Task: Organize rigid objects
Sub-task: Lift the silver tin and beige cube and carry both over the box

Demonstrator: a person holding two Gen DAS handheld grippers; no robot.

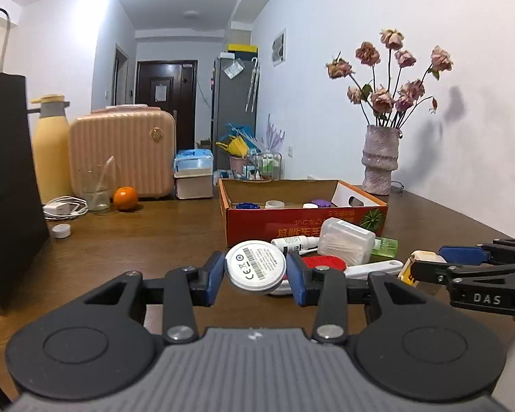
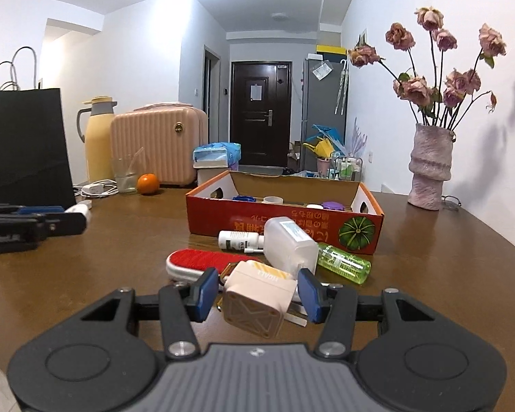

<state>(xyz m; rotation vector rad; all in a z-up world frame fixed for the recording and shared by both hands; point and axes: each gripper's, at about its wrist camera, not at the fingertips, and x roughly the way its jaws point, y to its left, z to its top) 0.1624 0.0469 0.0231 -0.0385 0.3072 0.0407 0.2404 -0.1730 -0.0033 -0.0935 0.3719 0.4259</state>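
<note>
My left gripper (image 1: pixel 255 271) is shut on a round white tin (image 1: pixel 255 265), its barcode label facing the camera, held just above the table. My right gripper (image 2: pixel 257 292) is shut on a cream square box (image 2: pixel 254 297), tilted between the blue pads. Each gripper shows in the other's view: the right gripper (image 1: pixel 429 262) at the right edge, the left gripper (image 2: pixel 75 214) at the left. Ahead stands the red cardboard box (image 1: pixel 257 230) (image 2: pixel 223 216), holding a blue lid, a tape roll and a purple item. A white bottle (image 2: pixel 238 240), clear swab container (image 2: pixel 292 240), green bottle (image 2: pixel 343 262) and red brush (image 2: pixel 202 261) lie before it.
A vase of dried roses (image 1: pixel 379 164) stands at the back right near the wall. On the left are a black bag (image 1: pixel 7 178), a yellow flask (image 1: pixel 51 151), a pink case (image 1: pixel 123 158), a glass (image 1: pixel 94 189), an orange (image 1: pixel 125 198), a charger with cable (image 1: pixel 63 208) and a small white cap (image 1: pixel 61 230).
</note>
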